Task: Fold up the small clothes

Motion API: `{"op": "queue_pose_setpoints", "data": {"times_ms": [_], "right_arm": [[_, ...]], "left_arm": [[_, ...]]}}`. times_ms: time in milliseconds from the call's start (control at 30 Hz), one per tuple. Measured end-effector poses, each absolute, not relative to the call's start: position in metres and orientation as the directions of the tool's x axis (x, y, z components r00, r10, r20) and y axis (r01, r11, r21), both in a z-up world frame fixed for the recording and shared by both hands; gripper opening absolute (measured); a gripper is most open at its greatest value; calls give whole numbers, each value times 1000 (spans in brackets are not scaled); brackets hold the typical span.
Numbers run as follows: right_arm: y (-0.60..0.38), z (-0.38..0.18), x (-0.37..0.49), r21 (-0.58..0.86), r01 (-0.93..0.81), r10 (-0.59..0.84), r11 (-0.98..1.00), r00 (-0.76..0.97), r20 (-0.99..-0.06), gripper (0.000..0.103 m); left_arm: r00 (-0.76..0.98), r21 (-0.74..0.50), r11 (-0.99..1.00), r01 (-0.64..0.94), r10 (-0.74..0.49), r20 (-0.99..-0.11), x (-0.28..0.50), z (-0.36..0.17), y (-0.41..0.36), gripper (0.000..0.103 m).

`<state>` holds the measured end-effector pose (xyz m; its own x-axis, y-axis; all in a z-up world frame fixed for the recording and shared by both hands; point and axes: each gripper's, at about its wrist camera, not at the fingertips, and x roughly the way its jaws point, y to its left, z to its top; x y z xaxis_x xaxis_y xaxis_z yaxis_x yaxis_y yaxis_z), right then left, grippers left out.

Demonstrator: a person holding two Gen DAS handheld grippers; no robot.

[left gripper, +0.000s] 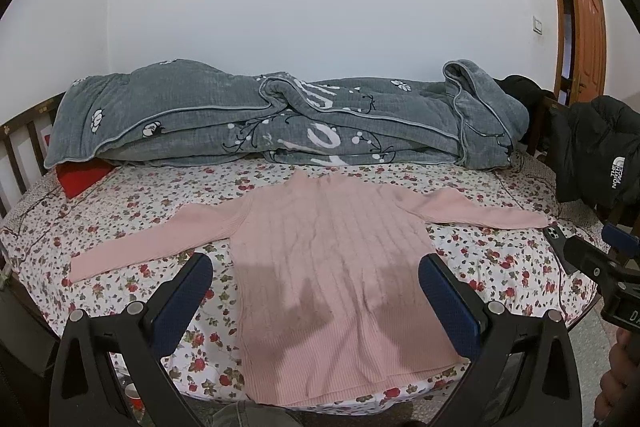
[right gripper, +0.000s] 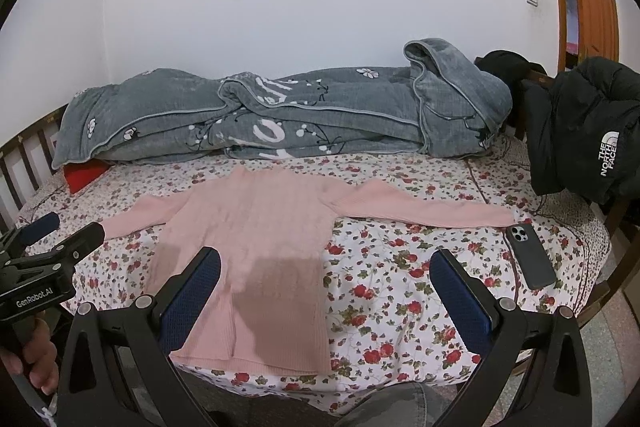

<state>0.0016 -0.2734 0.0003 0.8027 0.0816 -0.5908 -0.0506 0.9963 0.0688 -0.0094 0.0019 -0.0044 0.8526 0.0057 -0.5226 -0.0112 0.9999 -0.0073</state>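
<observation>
A pink ribbed sweater (left gripper: pixel 332 267) lies flat on the floral bed sheet (left gripper: pixel 132 211), sleeves spread to both sides, hem at the near edge. It also shows in the right wrist view (right gripper: pixel 256 239). My left gripper (left gripper: pixel 316 275) is open and empty, held above the sweater's lower body. My right gripper (right gripper: pixel 326 269) is open and empty, above the sweater's right hem side and the sheet (right gripper: pixel 400 267). Each gripper shows at the edge of the other's view.
A grey quilt (left gripper: pixel 260 119) is bunched along the wall. A red item (left gripper: pixel 82 177) lies under its left end. A phone (right gripper: pixel 530 257) lies by the right sleeve. A black jacket (right gripper: pixel 584 131) hangs on the bed's right end. A wooden headboard (left gripper: pixel 24 135) stands left.
</observation>
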Motion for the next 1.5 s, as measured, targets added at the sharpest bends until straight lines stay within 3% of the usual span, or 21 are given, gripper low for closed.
{"op": "queue_pose_setpoints", "data": {"times_ms": [1500], "right_arm": [[-270,2,-5,69,-63,91,996,811,-578,103]], "left_arm": [[857,-11,1000,-22,13,-516,-9,5,11,103]]}}
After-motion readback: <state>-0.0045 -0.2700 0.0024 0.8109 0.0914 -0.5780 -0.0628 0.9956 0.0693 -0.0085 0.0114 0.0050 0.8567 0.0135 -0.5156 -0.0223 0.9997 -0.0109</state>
